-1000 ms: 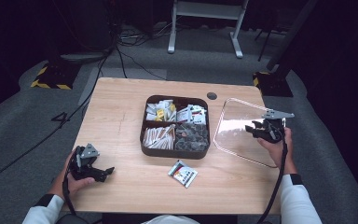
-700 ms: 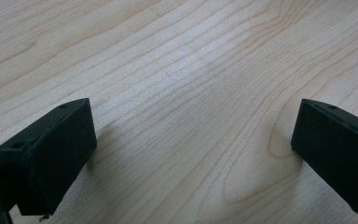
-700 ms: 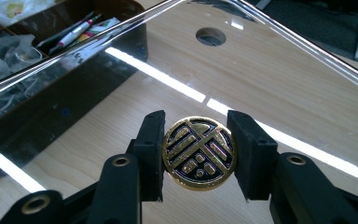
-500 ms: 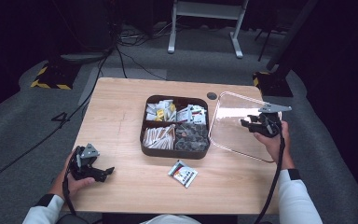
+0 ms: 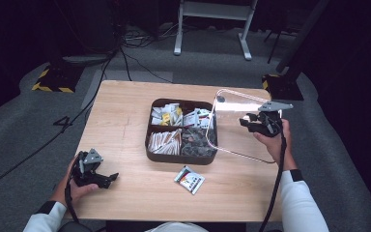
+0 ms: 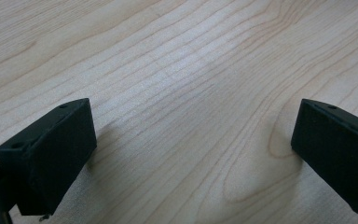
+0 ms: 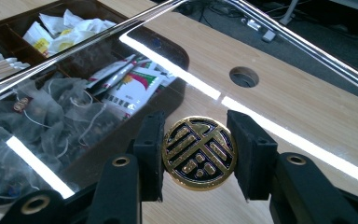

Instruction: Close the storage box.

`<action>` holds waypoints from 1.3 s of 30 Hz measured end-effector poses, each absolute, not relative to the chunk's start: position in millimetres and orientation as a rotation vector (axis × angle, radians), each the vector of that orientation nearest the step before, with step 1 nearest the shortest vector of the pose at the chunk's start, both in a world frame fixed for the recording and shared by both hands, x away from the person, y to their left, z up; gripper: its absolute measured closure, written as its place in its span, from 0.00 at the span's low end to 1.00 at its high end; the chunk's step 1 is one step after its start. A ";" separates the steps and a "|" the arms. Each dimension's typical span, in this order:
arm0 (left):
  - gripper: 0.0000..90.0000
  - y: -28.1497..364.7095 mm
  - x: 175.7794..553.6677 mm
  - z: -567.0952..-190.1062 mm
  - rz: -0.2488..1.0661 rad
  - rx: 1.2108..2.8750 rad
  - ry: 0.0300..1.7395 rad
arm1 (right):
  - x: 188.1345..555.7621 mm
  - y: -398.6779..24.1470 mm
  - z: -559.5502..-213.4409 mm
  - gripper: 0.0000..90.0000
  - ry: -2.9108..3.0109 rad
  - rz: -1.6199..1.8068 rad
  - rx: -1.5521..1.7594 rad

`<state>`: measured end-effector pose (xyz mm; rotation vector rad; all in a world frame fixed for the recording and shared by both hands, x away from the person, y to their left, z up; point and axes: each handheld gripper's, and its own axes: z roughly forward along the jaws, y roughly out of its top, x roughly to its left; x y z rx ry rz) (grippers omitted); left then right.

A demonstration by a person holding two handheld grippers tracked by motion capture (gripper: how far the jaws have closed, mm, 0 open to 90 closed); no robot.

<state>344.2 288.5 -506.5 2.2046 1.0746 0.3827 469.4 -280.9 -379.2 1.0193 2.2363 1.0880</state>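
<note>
A clear lid (image 5: pixel 234 129) with a round gold and black knob (image 7: pixel 199 153) hangs tilted above the table, its left edge over the right side of a dark compartment box (image 5: pixel 181 161). My right gripper (image 5: pixel 246 122) is shut on the knob, and in the right gripper view its jaws (image 7: pixel 196 140) press the knob from both sides. The box holds tea bags (image 7: pixel 51 116) and sachets (image 5: pixel 166 113). My left gripper (image 5: pixel 110 178) rests on the table's front left, open, with only bare wood (image 6: pixel 168 70) between its jaws.
A small printed packet (image 5: pixel 189 179) lies on the wooden table (image 5: pixel 121 121) in front of the box. A round cable hole (image 7: pixel 244 76) sits in the tabletop behind the lid. Cables and a metal stand (image 5: pixel 212 19) are on the floor beyond.
My right gripper has risen and moved left with the lid, which has tipped up from nearly flat beside the box to steeply tilted over the box's right edge. The left gripper has not moved.
</note>
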 end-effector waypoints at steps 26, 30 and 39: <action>0.00 288.5 344.3 -506.5 0.382 2.205 1.074 | 485.2 -197.5 -376.1 0.66 2.305 1.133 0.929; 0.00 288.4 344.2 -506.5 0.382 2.205 1.075 | 487.1 -185.4 -378.6 0.66 2.318 1.137 0.922; 0.00 288.3 344.1 -506.5 0.384 2.205 1.076 | 490.5 -165.0 -381.7 0.66 2.340 1.132 0.899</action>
